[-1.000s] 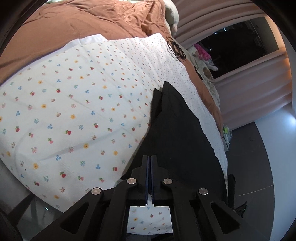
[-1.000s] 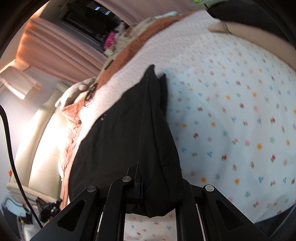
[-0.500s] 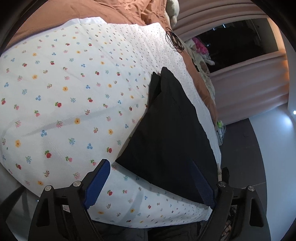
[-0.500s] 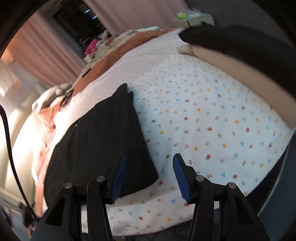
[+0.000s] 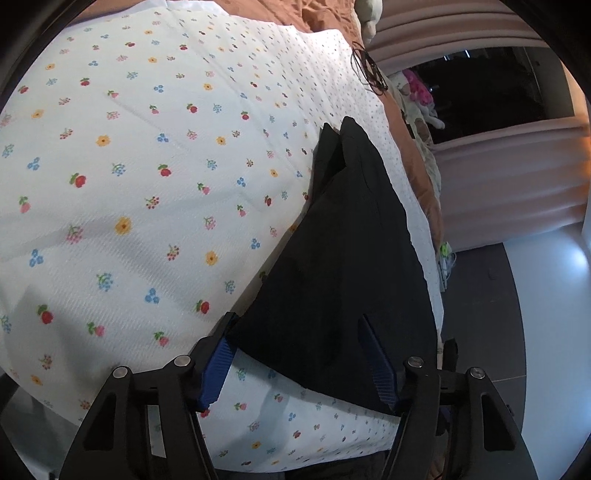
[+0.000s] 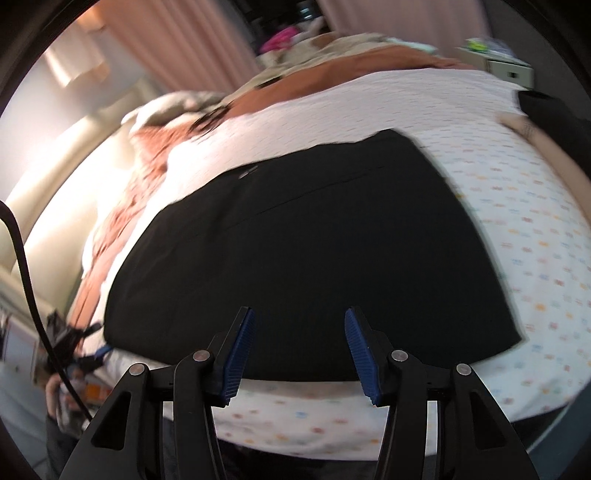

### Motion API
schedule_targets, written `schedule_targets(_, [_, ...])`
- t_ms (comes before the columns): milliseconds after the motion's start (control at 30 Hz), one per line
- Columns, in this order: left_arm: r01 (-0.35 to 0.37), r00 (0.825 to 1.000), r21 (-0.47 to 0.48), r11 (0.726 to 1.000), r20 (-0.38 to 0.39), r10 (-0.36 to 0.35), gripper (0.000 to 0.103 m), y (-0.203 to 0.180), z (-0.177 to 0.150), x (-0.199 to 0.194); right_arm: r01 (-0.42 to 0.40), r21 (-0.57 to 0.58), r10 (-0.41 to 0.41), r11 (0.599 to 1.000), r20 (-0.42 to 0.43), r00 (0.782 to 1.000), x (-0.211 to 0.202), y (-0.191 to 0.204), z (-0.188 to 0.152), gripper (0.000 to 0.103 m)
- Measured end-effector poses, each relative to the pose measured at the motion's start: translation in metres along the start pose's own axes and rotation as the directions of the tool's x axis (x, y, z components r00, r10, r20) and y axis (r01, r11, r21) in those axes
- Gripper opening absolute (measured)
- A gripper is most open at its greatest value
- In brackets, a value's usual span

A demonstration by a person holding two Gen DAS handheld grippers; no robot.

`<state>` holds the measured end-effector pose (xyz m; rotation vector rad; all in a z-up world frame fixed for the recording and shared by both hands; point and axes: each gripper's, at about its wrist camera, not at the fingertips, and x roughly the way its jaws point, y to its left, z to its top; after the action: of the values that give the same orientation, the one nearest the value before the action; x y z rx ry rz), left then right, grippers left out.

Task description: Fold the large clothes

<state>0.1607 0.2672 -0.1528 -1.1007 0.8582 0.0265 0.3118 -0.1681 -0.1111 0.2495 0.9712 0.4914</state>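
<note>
A black garment (image 5: 343,266) lies folded flat on a white floral sheet (image 5: 140,177) spread over a bed. In the left wrist view my left gripper (image 5: 295,328) is open and empty, its blue pads on either side of the garment's near corner. In the right wrist view the same garment (image 6: 306,243) fills the middle as a wide dark rectangle. My right gripper (image 6: 297,321) is open and empty, its tips over the garment's near edge. That view is motion-blurred.
An orange-brown duvet (image 5: 325,11) lies at the far end of the bed, with a black cable coil (image 5: 369,70) on the sheet. Pink curtains (image 5: 509,177) and a dark window stand beyond. A small white cabinet (image 6: 509,70) stands at the far right.
Both grippers were shut on the garment a second ago; both have opened and let it go. The garment now lies flat. The right gripper has swung left along the near edge.
</note>
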Motion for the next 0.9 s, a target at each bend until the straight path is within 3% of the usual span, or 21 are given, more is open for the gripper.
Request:
schedule_targets(233, [-0.005, 1.000, -0.007, 1.000, -0.013, 0.005, 0.043, -0.004, 0.010, 0.019, -0.071, -0.120, 0.062, 0.990, -0.079, 0.995, 0.043, 0.066, 0.004, 0.051])
schedule_targets(400, [0.009, 1.000, -0.014, 1.000, -0.014, -0.009, 0.034, -0.003, 0.015, 0.027, -0.074, -0.170, 0.051, 0.983, -0.139, 0.989, 0.073, 0.099, 0.002, 0.051])
schedule_targets(567, [0.009, 1.000, -0.007, 1.000, -0.005, -0.009, 0.031, -0.003, 0.014, 0.027, 0.007, -0.200, -0.044, 0.980, -0.181, 0.982, 0.106, 0.111, 0.000, 0.050])
schedule_targets(733, [0.013, 1.000, -0.012, 1.000, 0.007, -0.013, 0.031, -0.004, 0.013, 0.026, 0.105, -0.217, -0.150, 0.971, -0.204, 0.967, 0.139, 0.107, 0.012, 0.040])
schedule_targets(900, [0.004, 1.000, -0.019, 1.000, 0.025, -0.004, 0.031, -0.004, 0.010, 0.026, 0.144, -0.214, -0.189, 0.966, -0.204, 0.961, 0.163, 0.104, 0.037, 0.033])
